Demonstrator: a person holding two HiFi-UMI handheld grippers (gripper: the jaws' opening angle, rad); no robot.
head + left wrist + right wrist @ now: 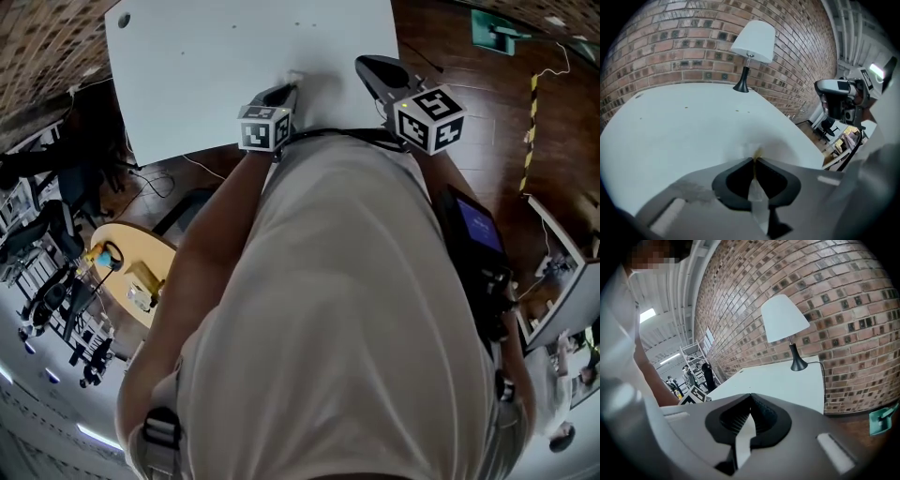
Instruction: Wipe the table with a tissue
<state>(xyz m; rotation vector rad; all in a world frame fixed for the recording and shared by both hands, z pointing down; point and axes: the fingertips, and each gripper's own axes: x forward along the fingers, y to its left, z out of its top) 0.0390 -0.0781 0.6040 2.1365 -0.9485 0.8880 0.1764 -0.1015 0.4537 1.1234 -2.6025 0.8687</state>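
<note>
Wall (693,47): red-brown brick, dark inset blocks.
Floor (469,122): dark wood boards.
Lamp (752,42): white shade, black stem, near the wall.
Round table (141,246): pale wood.
Strip light (647,314): lit, on the ceiling.

White tissue (296,77), white table (216,66), red-brown brick wall (693,51), white lampshade (754,40)

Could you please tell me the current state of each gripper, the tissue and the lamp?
left gripper: shut on the tissue, tip angled down at the table.
right gripper: shut, empty.
tissue: pinched in the left gripper, its free end against the table.
lamp: upright at the table's far end, by the brick wall.
</note>
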